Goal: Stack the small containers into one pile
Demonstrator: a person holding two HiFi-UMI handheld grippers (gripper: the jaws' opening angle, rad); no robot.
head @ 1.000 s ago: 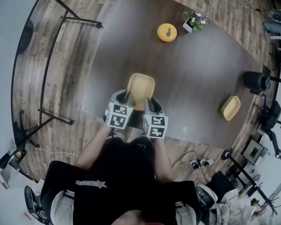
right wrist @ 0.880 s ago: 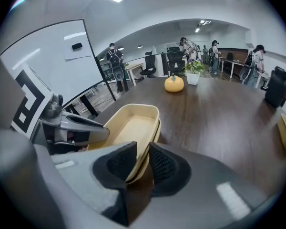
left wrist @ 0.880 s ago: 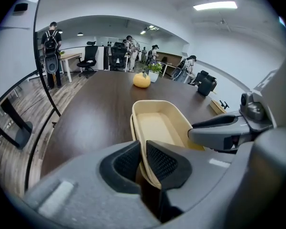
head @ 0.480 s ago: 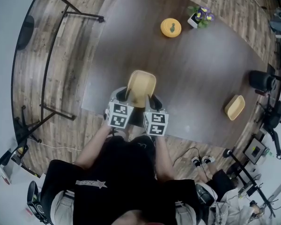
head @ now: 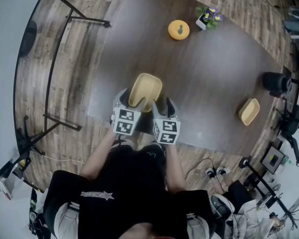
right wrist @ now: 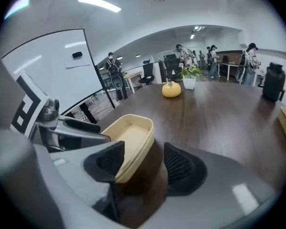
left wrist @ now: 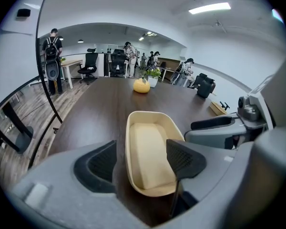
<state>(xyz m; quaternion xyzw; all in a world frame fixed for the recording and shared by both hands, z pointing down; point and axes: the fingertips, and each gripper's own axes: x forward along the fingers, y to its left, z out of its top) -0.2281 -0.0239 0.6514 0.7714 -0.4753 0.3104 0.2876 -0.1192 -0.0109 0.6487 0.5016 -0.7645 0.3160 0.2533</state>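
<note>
**Status: early, no pile built.**
- L gripper [left wrist: 142, 147]: fingers apart and opening, not pressing anything. The near container's [left wrist: 150, 156] left wall stands between them.
- Near container: beige, oblong, upright on the worktop [head: 209, 83], at mid near edge. Reads as a single piece; can't rule out a second one nested inside.
- R gripper [right wrist: 144, 149]: fingers apart and opening, no grip. The same container's right wall is between them.
- Far container [head: 249, 111]: same beige type, alone by the worktop's right edge, well apart from the near one. Judged still to be fetched and stacked; that is the main work left.
- Non-task items: orange round ornament [head: 179, 30] and small potted plant [head: 208, 20] near the far edge, black jug [head: 275, 82] at the right edge.

**Markings:**
- No brand or label seen on either container.
- Gripper cubes carry black/white square markers only, no text.
- Pale print on the person's dark shirt is too small to read.
</note>
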